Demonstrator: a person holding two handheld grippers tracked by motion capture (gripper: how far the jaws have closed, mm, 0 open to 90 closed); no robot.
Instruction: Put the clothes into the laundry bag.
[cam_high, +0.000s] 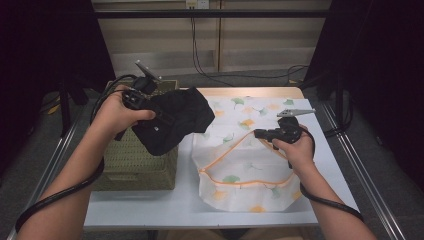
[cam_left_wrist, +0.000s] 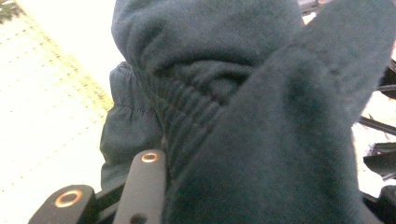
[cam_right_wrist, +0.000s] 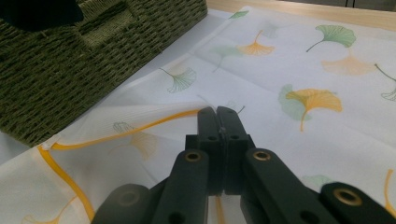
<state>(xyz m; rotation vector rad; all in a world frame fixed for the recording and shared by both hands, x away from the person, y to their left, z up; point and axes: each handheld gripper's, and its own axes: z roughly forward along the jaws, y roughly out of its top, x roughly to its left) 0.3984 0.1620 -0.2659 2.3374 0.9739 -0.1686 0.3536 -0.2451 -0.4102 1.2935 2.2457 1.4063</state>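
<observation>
Two grippers: left gripper (cam_high: 150, 107) clamped the black garment (cam_high: 175, 120); right gripper (cam_high: 260, 133) pinched the bag's rim (cam_high: 240, 142), jaws together.
Garment from bag (cam_high: 250, 195): just left, hanging above the basket (cam_high: 135, 165).

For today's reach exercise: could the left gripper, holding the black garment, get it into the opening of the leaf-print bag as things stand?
Probably yes: the right gripper holds the leaf-print bag open at its rim, and nothing lies between the black garment and that opening.
</observation>
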